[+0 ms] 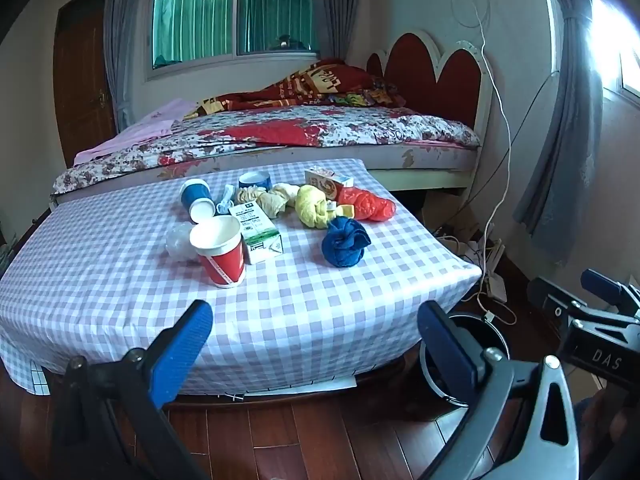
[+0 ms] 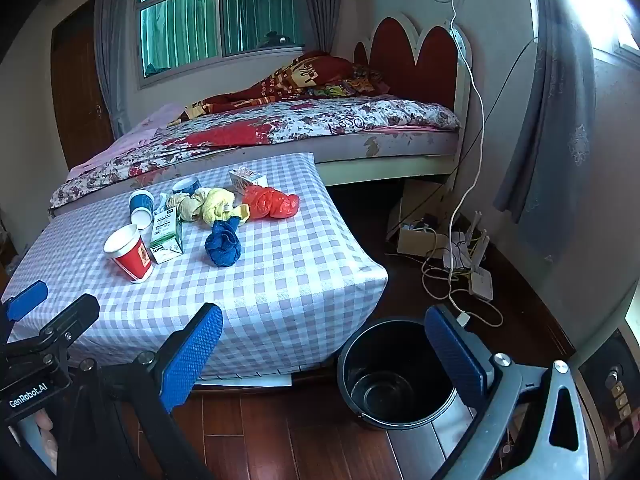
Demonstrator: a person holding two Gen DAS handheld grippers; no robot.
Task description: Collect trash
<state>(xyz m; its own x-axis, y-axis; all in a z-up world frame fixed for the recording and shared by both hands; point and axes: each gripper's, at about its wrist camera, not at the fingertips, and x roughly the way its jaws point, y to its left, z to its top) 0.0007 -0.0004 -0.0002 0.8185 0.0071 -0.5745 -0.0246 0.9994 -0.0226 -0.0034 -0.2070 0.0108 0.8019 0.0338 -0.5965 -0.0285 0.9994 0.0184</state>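
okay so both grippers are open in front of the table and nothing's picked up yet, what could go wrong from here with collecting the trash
1. The red paper cup stands upright beside the milk carton; reaching for either could knock the other over.
2. The black bin sits on the floor, off the table's corner, so a dropped item may miss it.
3. Loose cables lie near the bin and could snag.

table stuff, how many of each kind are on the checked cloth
paper cups: 3 (red, blue lying down, blue at the back)
cartons: 2 (green and white, orange and white)
cloth bundles: 3 (blue, yellow, beige)
plastic bags: 2 (red, clear)
total: 10
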